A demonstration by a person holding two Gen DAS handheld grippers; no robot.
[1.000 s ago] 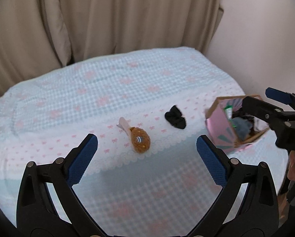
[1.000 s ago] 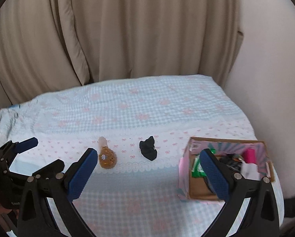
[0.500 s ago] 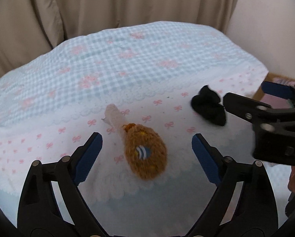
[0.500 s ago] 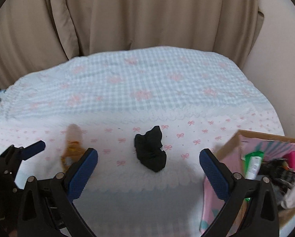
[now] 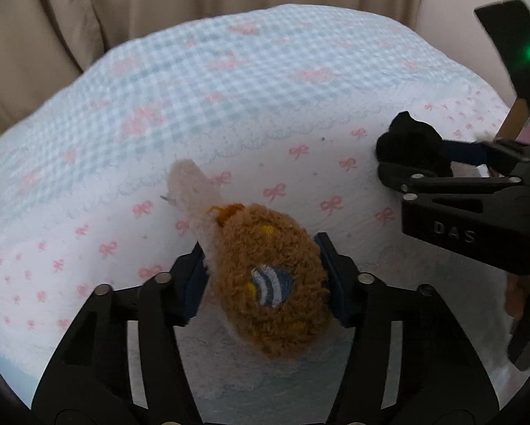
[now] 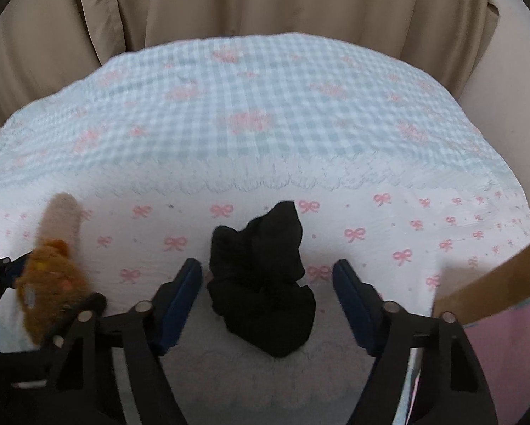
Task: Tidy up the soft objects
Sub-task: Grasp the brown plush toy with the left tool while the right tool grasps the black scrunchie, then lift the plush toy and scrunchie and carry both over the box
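The bed cover (image 6: 265, 113), checked blue above a scalloped band and white with pink bows below, fills both views; a beige curtain (image 6: 265, 0) closes off its far side. At the right edge of the right wrist view stands a cardboard box (image 6: 484, 294) with a pink wall, only its near corner visible, its contents out of view.

Two soft things lie on the white band, well apart, neither yet in the box. The brown plush drumstick (image 5: 268, 283) lies between the pads of the left gripper (image 5: 263, 283), whose jaws have just been closing and now press its fuzzy flanks. The black fabric bundle (image 6: 265, 283) lies between the pads of the right gripper (image 6: 268, 297); these jaws have also been closing, yet a gap shows on both sides, so they stand spread around it and grip nothing.

Judged from this, both pickups are under way and neither is lifted; carrying to the box remains.

Open cover lies on the far side of both things. The box rim, just beside the right gripper, is the one edge to clear, and the two grippers work near each other.
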